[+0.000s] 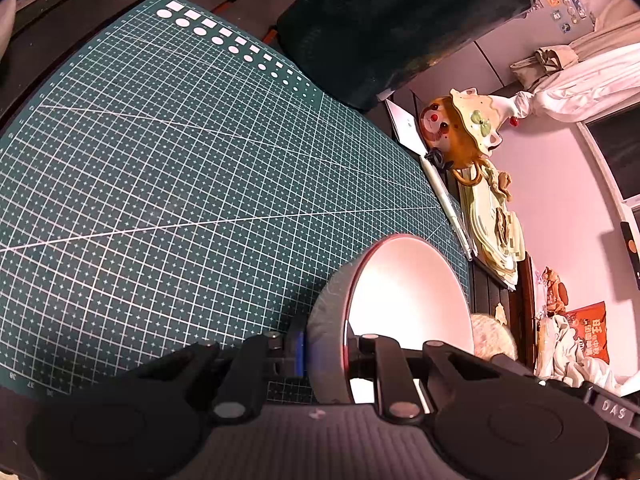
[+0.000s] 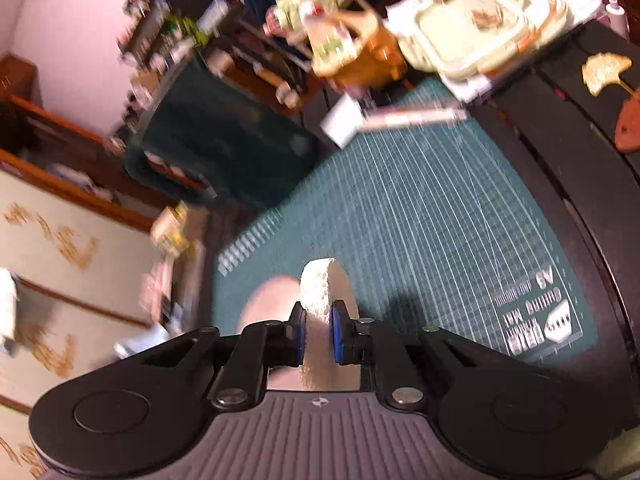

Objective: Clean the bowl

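Pink-lit wall [image 1: 560, 200] at three o'clock, window [image 1: 616, 152] beside it; green cutting mat [image 1: 160, 200] covers the dark table [image 2: 560, 184] centrally.

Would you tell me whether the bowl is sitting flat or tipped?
Tipped: the bowl stands on edge, rim clamped in the left gripper, inside facing sideways.

Both grippers looked the same – left gripper [image 1: 326, 354] and right gripper [image 2: 318, 330] had matte black linkage arms, silver round screws at the pivots, blue pads on the fingertips, and a ribbed grey base at 6 o'clock – "DAS" lettering sat at the left one's 3 o'clock.
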